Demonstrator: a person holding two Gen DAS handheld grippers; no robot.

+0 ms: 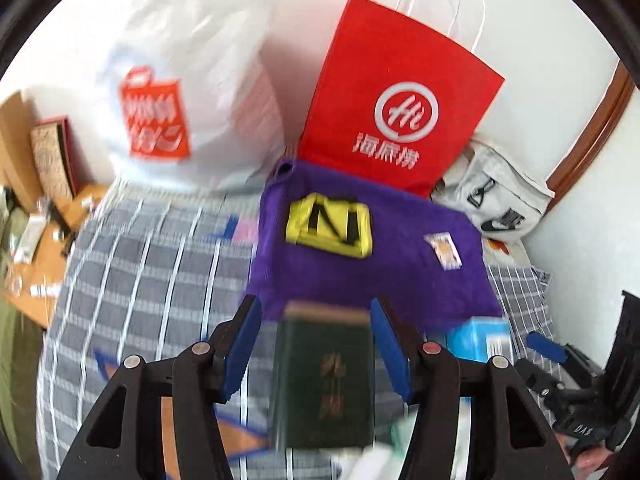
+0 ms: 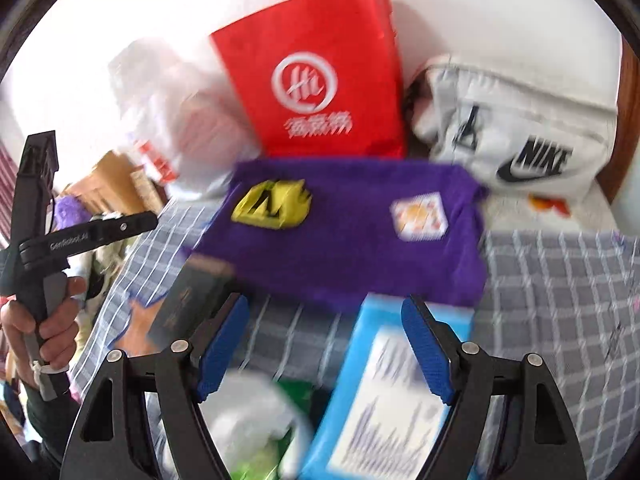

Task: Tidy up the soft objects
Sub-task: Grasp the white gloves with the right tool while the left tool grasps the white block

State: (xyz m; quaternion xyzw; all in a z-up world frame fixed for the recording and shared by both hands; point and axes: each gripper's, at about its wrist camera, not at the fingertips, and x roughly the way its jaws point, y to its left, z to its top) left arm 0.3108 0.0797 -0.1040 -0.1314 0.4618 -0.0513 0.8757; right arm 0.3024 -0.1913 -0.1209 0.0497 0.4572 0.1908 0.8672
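Note:
A folded purple cloth (image 1: 400, 264) with a yellow patch (image 1: 330, 224) lies on the checked bedsheet (image 1: 140, 264); it also shows in the right wrist view (image 2: 352, 236). My left gripper (image 1: 316, 344) is open above a dark green book (image 1: 324, 376), its blue pads (image 1: 244, 344) on either side without touching it. My right gripper (image 2: 324, 344) is open over a light blue pack (image 2: 384, 392), with white and green soft packaging (image 2: 256, 424) below. The left gripper's handle (image 2: 36, 240) shows at the left of the right wrist view.
A red paper bag (image 1: 400, 108), a white plastic bag (image 1: 180, 92) and a white Nike bag (image 2: 520, 136) stand at the back by the wall. A wooden desk with clutter (image 1: 44, 224) is at left. The blue pack (image 1: 478, 338) lies right of the book.

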